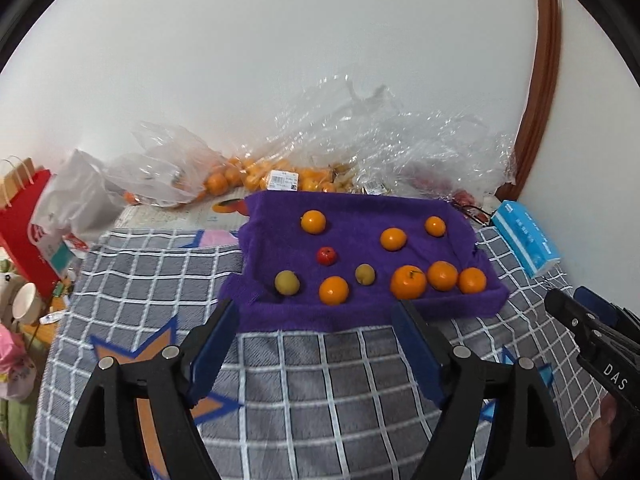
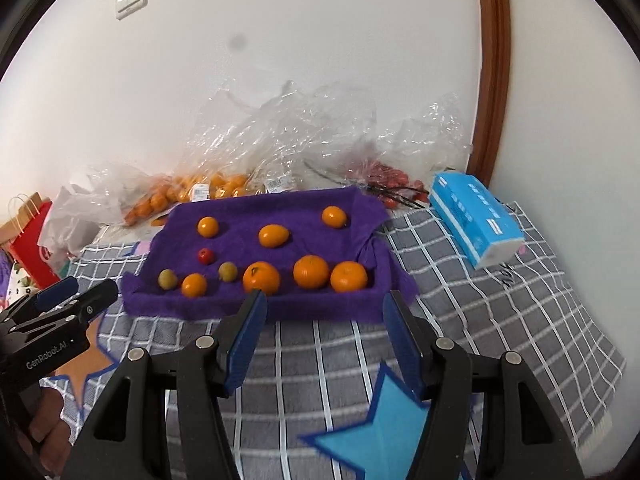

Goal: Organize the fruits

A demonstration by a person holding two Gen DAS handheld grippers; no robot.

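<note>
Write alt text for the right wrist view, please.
Ten small fruits, mostly oranges, lie on a purple towel over a grey checked blanket. The open, empty right gripper hovers short of it; a blue tissue pack lies to the right.

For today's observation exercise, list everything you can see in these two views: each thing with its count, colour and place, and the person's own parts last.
round orange citrus fruits: seven, orange, spread over the towel
small red fruit: one, red, left of centre on the towel
small yellow-green fruits: two, near the towel's front left
purple terry towel: one, draped over a tray shape on the blanket
grey checked blanket: one, grey with white lines, under everything
clear plastic bags: several, against the wall, holding oranges and red fruit
blue tissue pack: one, right of the towel
red paper bag: one, far left
left gripper: open, empty
right gripper: open, empty
</note>
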